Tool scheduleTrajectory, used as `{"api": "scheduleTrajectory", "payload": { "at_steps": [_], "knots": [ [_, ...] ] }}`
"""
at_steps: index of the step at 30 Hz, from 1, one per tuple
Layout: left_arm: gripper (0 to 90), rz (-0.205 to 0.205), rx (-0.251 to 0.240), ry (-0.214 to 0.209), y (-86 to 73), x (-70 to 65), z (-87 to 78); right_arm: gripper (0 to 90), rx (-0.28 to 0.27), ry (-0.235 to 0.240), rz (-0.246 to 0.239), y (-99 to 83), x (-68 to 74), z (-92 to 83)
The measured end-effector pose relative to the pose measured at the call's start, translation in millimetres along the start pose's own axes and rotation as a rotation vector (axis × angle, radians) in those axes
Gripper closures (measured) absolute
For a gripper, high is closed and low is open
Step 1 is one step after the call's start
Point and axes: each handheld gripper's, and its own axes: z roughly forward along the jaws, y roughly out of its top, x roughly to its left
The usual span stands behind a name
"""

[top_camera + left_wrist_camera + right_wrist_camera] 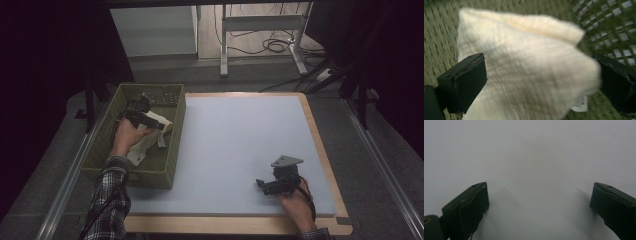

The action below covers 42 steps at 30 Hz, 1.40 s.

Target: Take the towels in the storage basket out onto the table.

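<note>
In the left gripper view, the two black jaws of the left tongs (541,75) are seen nearest, spread wide, with a cream cloth (524,72) bulging up between them. The cloth is not yet clamped: the jaws stand at either side of the fold, and whether their pads touch the fabric cannot be told through the blur. A small white label (580,103) is seen at the cloth's lower edge, and green lattice is seen behind it.

From the high view, the cloth (150,135) is found lying in the green basket (172,165) at the left of the counter (240,145). Its long axis runs from the far right of the basket towards the near left, and the left tongs (152,122) are held over its far end, inside the basket walls. The fold therefore lies straight ahead of the jaws, so it is judged that only closing is needed before a lift.

The right tongs (265,186) are rested low at the near right of the counter, well apart from the basket, with the jaws wide and nothing between them; in the right gripper view, bare pale surface is seen between them (539,205). The left hand is plainly the nearer one, and the cloth is judged to be its work.
</note>
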Motion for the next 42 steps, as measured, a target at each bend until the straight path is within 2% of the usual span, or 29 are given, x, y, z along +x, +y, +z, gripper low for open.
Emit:
{"api": "scheduleTrajectory", "payload": {
  "at_steps": [4,8,10,12,14,16,17,19,20,22,25,28,29,34,35,42],
  "knots": [
    [2.8,-0.016,0.033,0.001,-0.4,3.9,9.0,2.2,0.0,0.0,0.0,0.0,0.0,0.0],
    [5.2,-0.023,0.112,0.023,-3.1,9.3,26.2,2.3,-0.001,0.001,0.001,0.0,0.1,0.0],
    [10.4,-0.032,0.112,0.02,-3.8,10.5,28.2,2.2,0.0,0.0,0.0,0.0,0.0,0.0],
    [14.4,-0.066,0.124,-0.01,-4.4,15.5,32.0,2.3,0.0,0.0,0.001,0.0,0.1,0.0],
    [22.5,-0.073,0.149,-0.02,-5.9,17.3,35.6,2.3,0.0,0.0,0.0,0.0,0.0,0.0],
    [27.3,-0.062,0.16,-0.013,-6.6,17.2,36.3,2.3,0.0,0.0,0.001,0.0,0.1,0.0],
    [34.6,-0.04,0.167,-0.009,-6.1,14.8,33.9,2.3,0.0,0.001,0.001,0.0,0.1,0.0],
    [47.3,-0.032,0.176,-0.021,-5.9,13.0,32.1,2.3,0.0,0.0,0.001,0.0,0.1,0.0],
    [57.9,-0.021,0.185,-0.006,-6.0,12.5,30.7,2.2,0.0,0.0,0.0,0.0,0.0,0.0],
    [73.3,-0.02,0.19,-0.012,-6.7,13.2,29.3,2.3,0.0,0.0,-0.001,0.0,0.0,0.0],
    [77.4,-0.006,0.193,0.002,-6.6,12.2,27.1,2.2,0.0,0.0,0.0,-0.1,0.0,0.0],
    [78.2,-0.002,0.183,0.013,-5.6,12.2,23.5,2.3,0.0,0.0,0.0,0.0,0.0,0.0],
    [78.3,-0.015,0.151,0.017,-4.9,13.5,18.2,2.3,-0.001,0.001,0.001,0.0,0.0,0.0],
    [78.2,-0.018,0.111,0.01,-6.2,16.5,5.9,2.3,0.0,0.0,0.0,0.0,0.0,0.0],
    [78.2,-0.016,0.083,0.005,-8.1,17.7,-2.3,2.3,0.0,0.0,-0.001,0.0,0.0,0.0],
    [78.0,-0.004,0.012,-0.014,-11.8,18.4,-38.7,2.3,0.0,0.001,-0.001,0.0,0.0,0.0]
  ]
}}
